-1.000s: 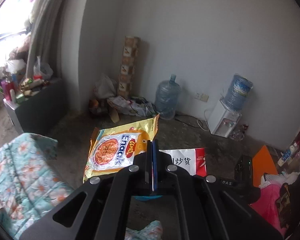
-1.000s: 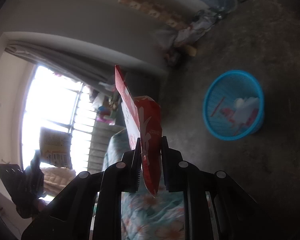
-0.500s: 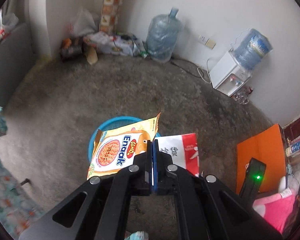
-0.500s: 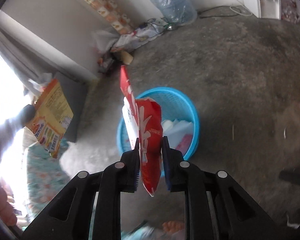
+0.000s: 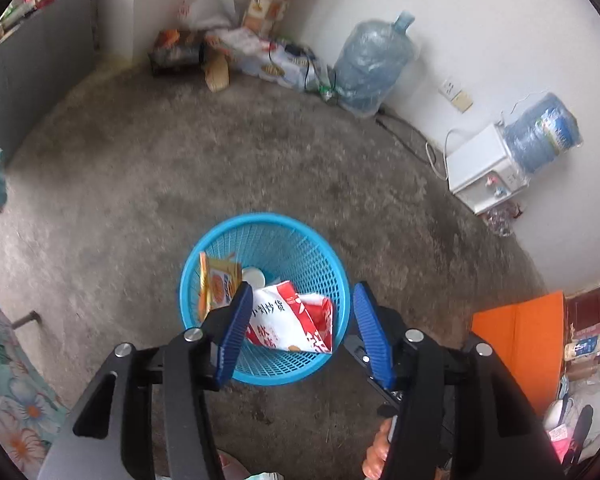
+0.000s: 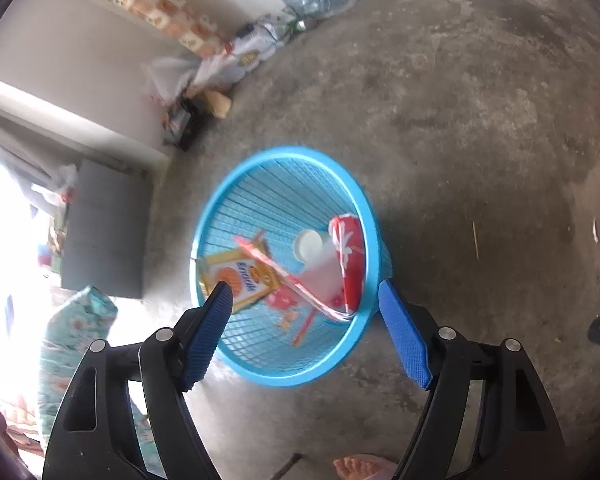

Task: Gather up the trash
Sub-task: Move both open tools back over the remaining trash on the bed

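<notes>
Left gripper (image 5: 298, 312) and right gripper (image 6: 305, 314) point steeply down, jaws just opened, nothing between them.

A lived-in home room: bare concrete floor (image 5: 228, 168), water dispenser (image 5: 484, 168), floral bedding (image 6: 72, 320).

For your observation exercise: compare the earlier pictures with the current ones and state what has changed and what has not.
Both hand-held grippers, left and right, came down over the blue basket and their jaws have just been opening, now empty. The yellow snack packet and the red-and-white packet, held before, now lie in the basket. The basket itself stands in place on the floor.
</notes>
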`<state>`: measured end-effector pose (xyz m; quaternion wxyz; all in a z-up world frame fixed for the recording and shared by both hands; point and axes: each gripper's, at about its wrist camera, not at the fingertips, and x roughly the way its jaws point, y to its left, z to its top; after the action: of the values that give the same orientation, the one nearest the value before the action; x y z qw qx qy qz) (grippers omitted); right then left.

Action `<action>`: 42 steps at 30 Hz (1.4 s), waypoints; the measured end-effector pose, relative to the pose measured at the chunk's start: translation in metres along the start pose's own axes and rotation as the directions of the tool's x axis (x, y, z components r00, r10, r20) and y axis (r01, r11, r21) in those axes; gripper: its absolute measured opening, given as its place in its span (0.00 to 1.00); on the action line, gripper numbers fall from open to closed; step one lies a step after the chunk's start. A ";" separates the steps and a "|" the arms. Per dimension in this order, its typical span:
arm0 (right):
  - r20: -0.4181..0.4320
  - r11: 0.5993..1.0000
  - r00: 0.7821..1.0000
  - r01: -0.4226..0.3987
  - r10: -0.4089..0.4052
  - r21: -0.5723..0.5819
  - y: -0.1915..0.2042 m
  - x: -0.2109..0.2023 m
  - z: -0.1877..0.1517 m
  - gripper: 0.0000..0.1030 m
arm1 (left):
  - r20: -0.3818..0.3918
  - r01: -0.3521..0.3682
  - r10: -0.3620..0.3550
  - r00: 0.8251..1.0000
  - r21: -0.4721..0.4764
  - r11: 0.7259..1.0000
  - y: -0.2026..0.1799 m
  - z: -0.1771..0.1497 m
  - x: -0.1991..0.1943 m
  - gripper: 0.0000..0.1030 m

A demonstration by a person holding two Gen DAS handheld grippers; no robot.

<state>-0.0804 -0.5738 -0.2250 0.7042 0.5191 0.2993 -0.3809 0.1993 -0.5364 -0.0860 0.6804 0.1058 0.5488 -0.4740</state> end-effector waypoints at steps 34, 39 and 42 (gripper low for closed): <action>0.101 0.630 0.993 0.036 0.068 -0.775 0.251 -0.201 -0.214 0.92 | 0.485 -0.328 0.348 0.802 -0.128 0.936 0.080 -0.266 -0.437 0.94; 0.145 0.557 0.987 0.085 0.064 -0.826 0.266 -0.210 -0.247 0.92 | 0.486 -0.342 0.410 0.772 -0.227 0.912 0.108 -0.306 -0.462 0.94; 0.173 0.516 0.982 0.111 0.073 -0.849 0.273 -0.218 -0.266 0.92 | 0.485 -0.340 0.441 0.755 -0.284 0.896 0.121 -0.329 -0.474 0.94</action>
<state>0.0281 -0.2225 0.0147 0.8886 0.0640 0.3861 -0.2390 0.1034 -0.0035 0.1464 0.8970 0.0199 0.3412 -0.2802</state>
